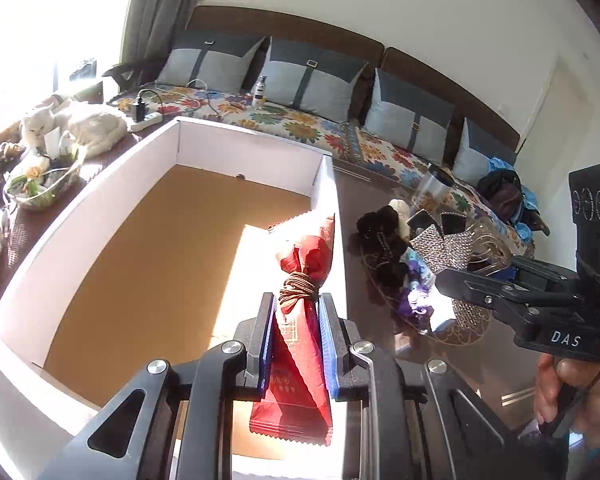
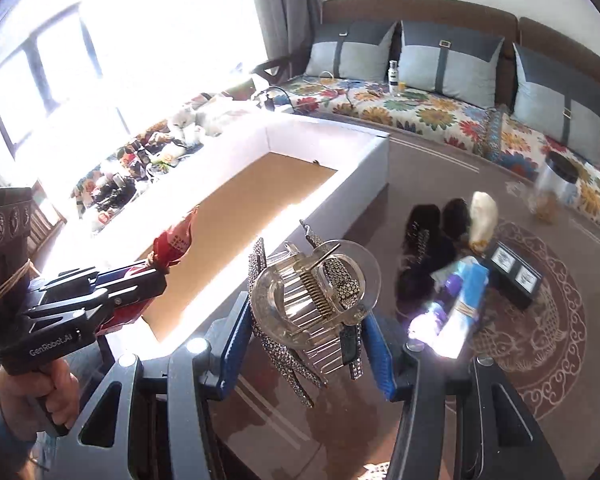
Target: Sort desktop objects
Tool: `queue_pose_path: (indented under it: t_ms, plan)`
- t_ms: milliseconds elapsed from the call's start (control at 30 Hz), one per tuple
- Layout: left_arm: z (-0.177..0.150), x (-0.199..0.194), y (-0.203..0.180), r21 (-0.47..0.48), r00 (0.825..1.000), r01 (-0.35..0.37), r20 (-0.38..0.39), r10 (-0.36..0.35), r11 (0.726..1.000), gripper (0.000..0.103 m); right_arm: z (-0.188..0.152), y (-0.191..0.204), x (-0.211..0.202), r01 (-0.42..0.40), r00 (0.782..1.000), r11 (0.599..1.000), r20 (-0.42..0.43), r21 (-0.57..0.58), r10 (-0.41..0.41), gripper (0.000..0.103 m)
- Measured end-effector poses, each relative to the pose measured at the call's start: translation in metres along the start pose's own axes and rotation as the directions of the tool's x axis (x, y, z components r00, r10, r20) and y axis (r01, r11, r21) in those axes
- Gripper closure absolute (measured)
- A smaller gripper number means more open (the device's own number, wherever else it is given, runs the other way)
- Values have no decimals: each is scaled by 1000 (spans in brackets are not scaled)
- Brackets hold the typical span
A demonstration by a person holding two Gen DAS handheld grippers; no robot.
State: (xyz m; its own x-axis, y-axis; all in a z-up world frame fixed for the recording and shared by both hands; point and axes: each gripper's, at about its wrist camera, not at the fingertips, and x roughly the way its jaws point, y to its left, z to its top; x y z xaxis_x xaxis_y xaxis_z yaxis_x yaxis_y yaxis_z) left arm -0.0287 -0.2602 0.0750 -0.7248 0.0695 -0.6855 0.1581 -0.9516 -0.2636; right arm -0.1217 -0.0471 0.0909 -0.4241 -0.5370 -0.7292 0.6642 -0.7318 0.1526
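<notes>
My left gripper (image 1: 296, 312) is shut on a red packet (image 1: 304, 272) tied with a brown elastic band, held over the near right corner of the white box (image 1: 256, 140) with a brown floor. The left gripper also shows in the right wrist view (image 2: 162, 276) with the red packet (image 2: 176, 242). My right gripper (image 2: 306, 320) is shut on a clear hair claw clip (image 2: 316, 288) with rhinestone clips hanging from it, held above the table beside the box (image 2: 328, 128). In the left wrist view the right gripper (image 1: 444, 280) sits at the right.
On the brown table (image 2: 420, 168) lie black scrunchies (image 2: 424, 236), a blue and purple packet (image 2: 464, 300), a small black box (image 2: 512, 276) and a clear jar (image 2: 556, 184). A white cat (image 1: 76, 124) and a dish of trinkets (image 1: 40, 184) lie left of the box. A sofa stands behind.
</notes>
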Motion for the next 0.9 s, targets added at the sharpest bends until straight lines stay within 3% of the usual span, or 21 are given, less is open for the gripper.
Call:
queue_pose_path:
  t_ms: [133,267,367,400,433,500,567,667,733,800,900]
  plan:
    - [9,22,59,-42,991,-118,-62,116,992,83,33,71,47,-85,996,995,-18,-57,84,50]
    - [0,47,83,-54,978,-154,-150,144,987,83,36,111,97,-86,991,991,-107,-102,75,50]
    - [-8,69,87,-23,951,-214,-234,203,977,79,26,121,131,-78,981,990,-184,-117,55,49]
    - [-12,74,89,-19,940,-241,-253,228,970,68,22,121,141,-79,975,991,-216,-108,55,47]
    - [-18,73,93,-23,934,-262,-258,247,965,50,18,119,147,-77,970,993,-235,-94,52,43]
    - [-22,63,95,-50,939,-283,-221,265,958,42,13,113,150,-57,973,996,-229,-68,40,22]
    - [-23,52,94,-73,952,-266,-178,250,961,32,12,104,137,-55,981,998,-187,-40,46,21]
    - [-25,38,75,-55,964,-238,-135,229,970,32,11,89,101,-25,995,999,-93,-48,20,18]
    - [-27,28,48,-9,976,-193,-106,191,981,32,3,75,71,15,1000,998,-1,-62,-15,11]
    - [-30,18,14,42,989,-126,-76,129,991,31,-14,55,41,81,993,995,87,-57,-76,0]
    - [-40,5,-48,119,999,16,-52,-10,993,31,-51,13,4,184,970,983,163,-7,-180,0]
